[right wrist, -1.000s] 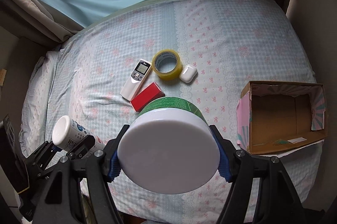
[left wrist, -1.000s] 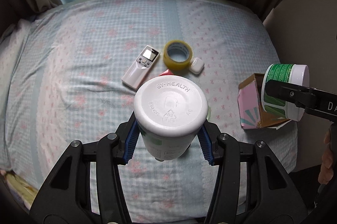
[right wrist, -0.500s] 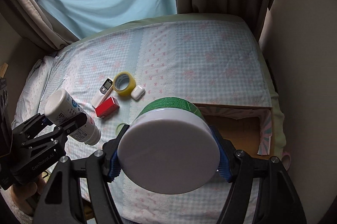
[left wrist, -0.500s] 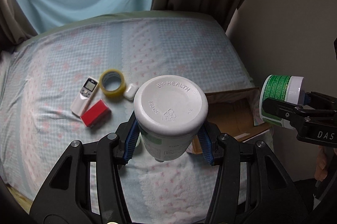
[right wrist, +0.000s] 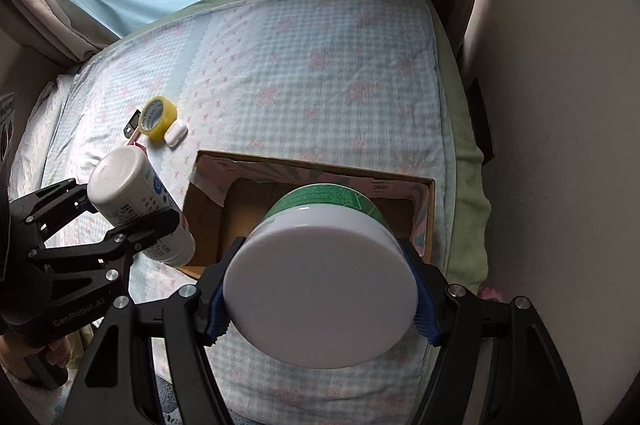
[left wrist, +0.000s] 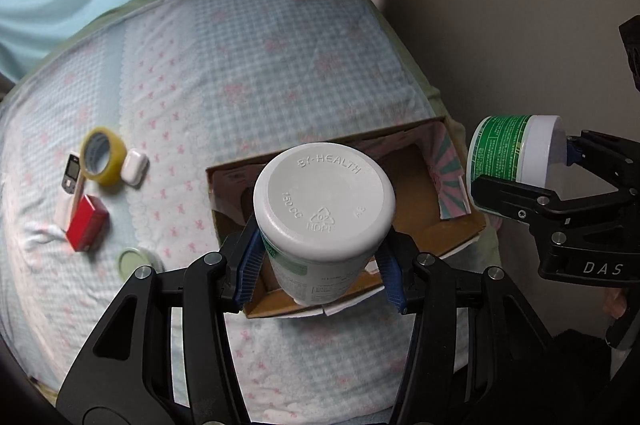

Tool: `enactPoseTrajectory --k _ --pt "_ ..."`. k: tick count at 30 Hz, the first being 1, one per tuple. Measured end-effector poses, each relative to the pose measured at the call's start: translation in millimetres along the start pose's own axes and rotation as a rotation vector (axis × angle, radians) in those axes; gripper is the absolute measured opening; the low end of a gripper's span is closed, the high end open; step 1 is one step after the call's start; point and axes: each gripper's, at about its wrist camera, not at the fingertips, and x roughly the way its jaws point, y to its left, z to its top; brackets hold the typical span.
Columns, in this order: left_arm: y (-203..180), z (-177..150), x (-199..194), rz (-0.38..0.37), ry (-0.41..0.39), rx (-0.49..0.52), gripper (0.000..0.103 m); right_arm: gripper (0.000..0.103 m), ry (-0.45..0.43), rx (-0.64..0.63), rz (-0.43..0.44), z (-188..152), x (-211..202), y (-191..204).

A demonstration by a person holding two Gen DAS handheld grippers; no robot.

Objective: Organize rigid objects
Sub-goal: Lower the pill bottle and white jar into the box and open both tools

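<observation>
Both rigs are matte black plastic: the left gripper and right gripper have ribbed blue pads, silver screws (white "GenRobot.AI" and "DAS" lettering too), plus bare fingertips peeking in.

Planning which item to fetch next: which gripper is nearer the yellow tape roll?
Left. The left gripper, holding the white bottle, is at the cardboard box's side facing the tape roll; the right gripper, with the green jar, is beyond the box's far side.
</observation>
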Motion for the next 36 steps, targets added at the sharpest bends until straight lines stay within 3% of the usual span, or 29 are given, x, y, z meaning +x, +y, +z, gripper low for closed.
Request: enactPoseTrajectory --k 4,10,15,29,30,31,32,33,36 --pt "-13.1 10.8 48.7 0.01 0.097 0.01 0.047 0.067 0.029 -0.032 0.005 -5.4 30.7 -16.1" --pt "-25.5 26.1 118.2 0.045 0.209 0.064 0.047 0.067 0.062 -0.244 -0.026 -30.0 78.3 -19.8" --pt "-23.7 24.9 161.1 0.048 0.296 0.075 0.047 0.067 0.08 -0.217 0.003 -42.5 114.5 -31.5" --pt "-4.5 7.6 156.1 0.074 0.387 0.142 0.047 0.067 0.106 -0.217 0.077 -38.7 144.9 -24.3" --pt "-5.2 6.6 155.8 0.073 0.39 0.157 0.047 0.072 0.105 -0.225 0.054 -37.8 146.1 -21.9" --pt "-6.0 6.2 153.6 0.083 0.375 0.173 0.053 0.082 0.088 -0.232 0.008 -35.9 147.1 -20.2" --pt "-6.9 7.3 152.0 0.101 0.359 0.189 0.083 0.103 0.061 -0.237 -0.027 -34.0 145.7 -19.5" --pt "-7.3 9.1 150.6 0.118 0.348 0.199 0.103 0.103 0.022 -0.249 -0.03 -33.0 143.4 -16.9" --pt "-2.0 13.6 141.4 0.116 0.292 0.186 0.103 0.103 -0.052 -0.288 -0.06 -29.3 126.7 -12.6"
